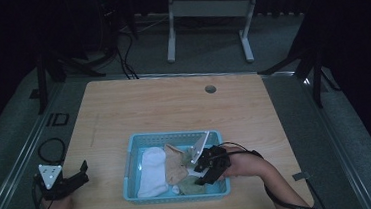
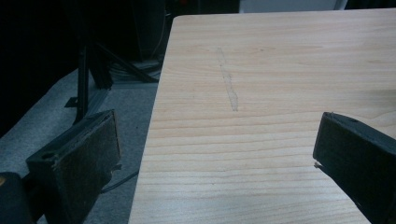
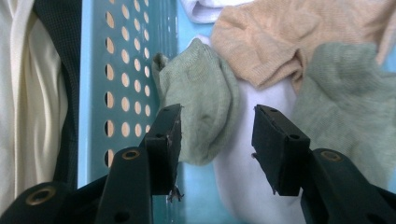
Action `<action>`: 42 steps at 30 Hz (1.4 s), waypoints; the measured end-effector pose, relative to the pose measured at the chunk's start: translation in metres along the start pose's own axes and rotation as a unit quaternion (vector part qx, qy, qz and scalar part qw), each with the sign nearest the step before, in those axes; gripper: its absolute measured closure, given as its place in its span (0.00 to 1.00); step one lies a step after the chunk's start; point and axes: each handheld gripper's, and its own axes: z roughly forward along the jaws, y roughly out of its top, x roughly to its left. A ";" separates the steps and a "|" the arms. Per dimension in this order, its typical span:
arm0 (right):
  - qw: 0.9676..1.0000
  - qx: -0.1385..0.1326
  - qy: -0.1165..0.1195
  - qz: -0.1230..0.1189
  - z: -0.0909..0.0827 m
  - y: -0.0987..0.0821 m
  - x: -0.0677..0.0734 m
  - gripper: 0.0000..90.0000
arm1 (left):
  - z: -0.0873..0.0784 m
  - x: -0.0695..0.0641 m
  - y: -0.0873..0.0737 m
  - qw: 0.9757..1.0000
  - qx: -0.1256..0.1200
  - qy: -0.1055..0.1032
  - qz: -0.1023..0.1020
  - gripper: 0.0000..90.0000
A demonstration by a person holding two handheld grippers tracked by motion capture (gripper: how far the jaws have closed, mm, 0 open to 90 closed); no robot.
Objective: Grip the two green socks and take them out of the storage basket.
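Dark surroundings frame a wooden table (image 1: 174, 110), on which a blue basket (image 1: 133, 139) is set near the person's edge, within easy reach of both hands. Socks are heaped inside it: a white sock (image 1: 151, 172) at the left, a tan sock (image 1: 175, 163) in the middle and a green sock (image 3: 203, 107) toward the near right corner, lying against the perforated wall. The right gripper (image 3: 215, 133) is lowered into the basket with its jaws parted to a moderate width, one on each side of the green sock's rounded end; nothing is gripped yet, and the fabric is not seen to be pinched. This placement is judged to be a set-up for closing on that sock, chosen perhaps because it lies uppermost and free at the corner. Since the left jaw stands just beside the basket wall, the wall could be caught if the closing is made carelessly. The left gripper (image 1: 74, 181) is held low over the table's left edge, well apart from the basket, its jaws wide and empty over bare wood, apparently parked so that the right hand's work is not obstructed.
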 end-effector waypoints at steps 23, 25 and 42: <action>0.998 0.048 -0.016 -0.048 0.016 0.010 0.009 0.90 | 0.000 0.000 0.000 1.000 0.000 -0.001 0.001 0.00; 0.997 0.046 -0.016 -0.052 0.013 0.011 0.010 0.92 | 0.000 0.000 0.000 1.000 -0.001 -0.001 0.001 0.00; 0.997 0.017 -0.057 -0.052 -0.031 0.020 0.010 0.93 | 0.000 0.000 0.000 1.000 0.000 0.000 0.002 0.00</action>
